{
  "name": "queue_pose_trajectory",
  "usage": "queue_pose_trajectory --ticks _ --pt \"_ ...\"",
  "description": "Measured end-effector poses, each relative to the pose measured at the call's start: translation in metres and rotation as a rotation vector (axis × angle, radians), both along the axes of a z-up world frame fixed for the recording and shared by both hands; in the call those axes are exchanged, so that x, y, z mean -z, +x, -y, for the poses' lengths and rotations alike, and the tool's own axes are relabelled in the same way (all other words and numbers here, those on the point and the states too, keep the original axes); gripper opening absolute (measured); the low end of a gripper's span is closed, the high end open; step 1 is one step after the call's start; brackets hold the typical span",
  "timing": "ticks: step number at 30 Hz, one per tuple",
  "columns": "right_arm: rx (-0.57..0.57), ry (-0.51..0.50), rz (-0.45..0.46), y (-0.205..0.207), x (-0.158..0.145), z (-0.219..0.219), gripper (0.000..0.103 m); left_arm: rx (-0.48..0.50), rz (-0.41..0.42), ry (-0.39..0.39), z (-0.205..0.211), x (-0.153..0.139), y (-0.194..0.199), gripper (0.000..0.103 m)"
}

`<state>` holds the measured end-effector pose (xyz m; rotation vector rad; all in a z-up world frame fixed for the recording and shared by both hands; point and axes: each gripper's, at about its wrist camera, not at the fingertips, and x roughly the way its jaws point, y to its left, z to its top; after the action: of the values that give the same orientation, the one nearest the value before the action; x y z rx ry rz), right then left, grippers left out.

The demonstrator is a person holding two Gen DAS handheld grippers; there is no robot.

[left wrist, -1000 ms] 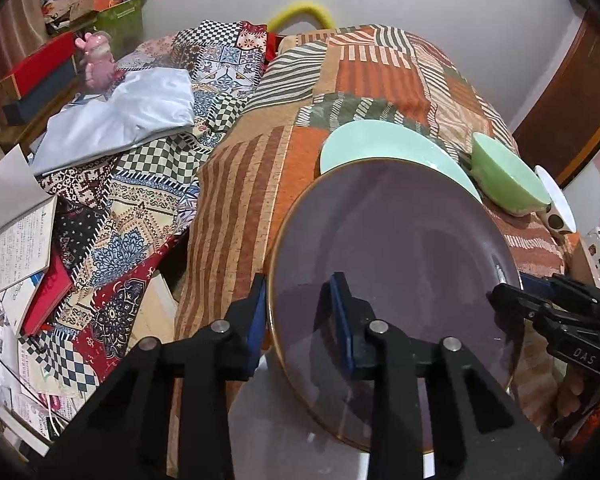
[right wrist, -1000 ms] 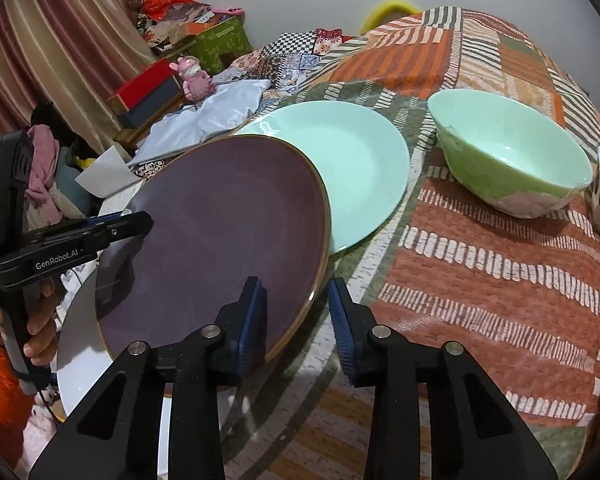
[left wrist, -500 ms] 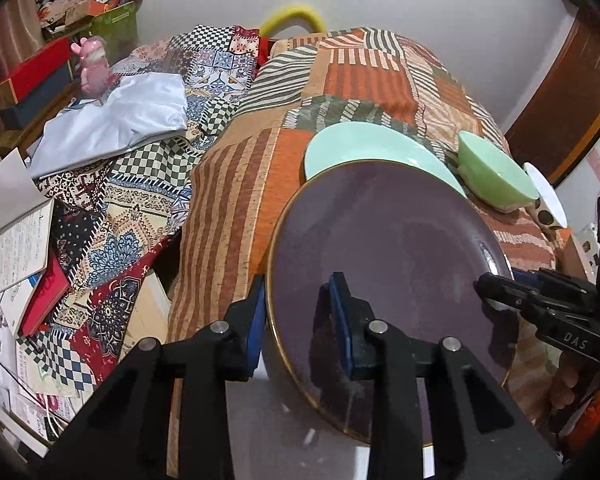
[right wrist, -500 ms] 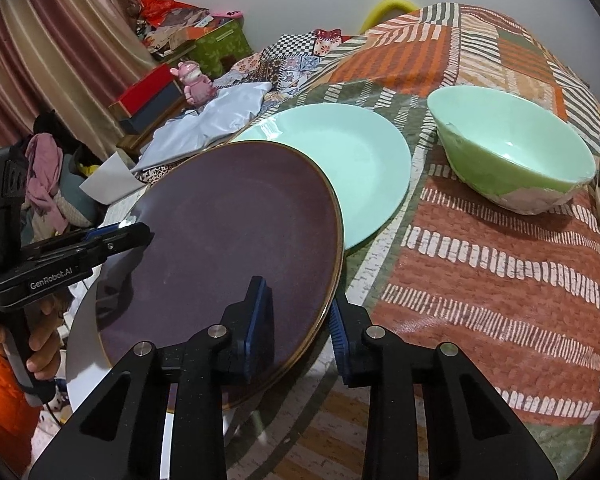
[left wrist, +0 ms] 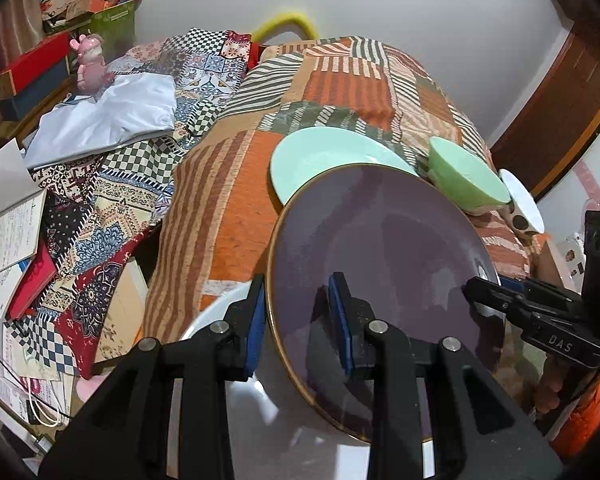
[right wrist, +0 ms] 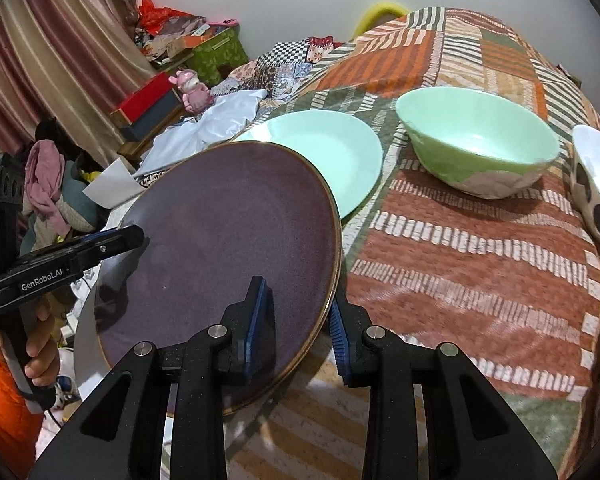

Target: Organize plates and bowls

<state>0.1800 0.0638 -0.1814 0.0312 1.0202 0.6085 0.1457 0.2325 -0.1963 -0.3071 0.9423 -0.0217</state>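
A dark purple plate point(left wrist: 380, 248) with a gold rim hangs tilted above the bed's near corner, carried by both grippers. My left gripper point(left wrist: 298, 300) is shut on its left rim, one blue pad on each face. My right gripper point(right wrist: 300, 304) is shut on the opposite rim of the purple plate point(right wrist: 228, 224). Each gripper shows in the other's view: the right gripper point(left wrist: 484, 292) and the left gripper point(right wrist: 132, 236). Beyond lies a mint plate point(left wrist: 332, 160) point(right wrist: 332, 148), partly hidden by the purple one. A green bowl point(right wrist: 476, 140) stands to its right.
A white plate point(left wrist: 220, 316) lies under the purple one. A white spotted bowl point(right wrist: 596, 196) sits at the bed's right edge. The patchwork bedspread point(right wrist: 460, 260) lies flat in front of the green bowl. Books, cloth and boxes point(left wrist: 40, 208) crowd the left side.
Both grippers have risen a little with the purple plate between them. The plate now stands higher over the white plate and overlaps more of the mint plate.
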Motion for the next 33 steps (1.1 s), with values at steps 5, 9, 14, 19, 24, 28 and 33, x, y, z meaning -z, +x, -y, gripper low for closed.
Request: queue_pose_trajectory --ticks 5,9,14,19,24,28,33 --pt "0.013 0.007 0.013 -0.006 -0.005 0.013 0.027 0.01 0.018 0.003 0.013 -0.008 -0.007 0.03" --pt "0.029 0.012 0.024 -0.01 -0.01 0.026 0.027 0.021 0.029 0.004 0.026 -0.015 -0.011 0.03" --pt "0.051 0.02 0.039 -0.018 -0.017 0.043 0.027 0.038 0.041 0.007 0.044 -0.024 -0.017 0.03" --pt "0.069 0.02 0.051 -0.027 -0.021 0.06 0.027 0.054 0.046 -0.002 0.064 -0.029 -0.023 0.03" --pt "0.102 0.024 0.051 -0.035 -0.021 0.079 0.027 0.083 0.046 -0.004 0.087 -0.031 -0.027 0.03" --pt "0.132 0.021 0.041 -0.041 -0.016 0.095 0.027 0.106 0.036 -0.012 0.104 -0.028 -0.029 0.03" --pt "0.161 0.023 0.024 -0.045 -0.011 0.114 0.027 0.132 0.021 -0.024 0.123 -0.021 -0.028 0.03"
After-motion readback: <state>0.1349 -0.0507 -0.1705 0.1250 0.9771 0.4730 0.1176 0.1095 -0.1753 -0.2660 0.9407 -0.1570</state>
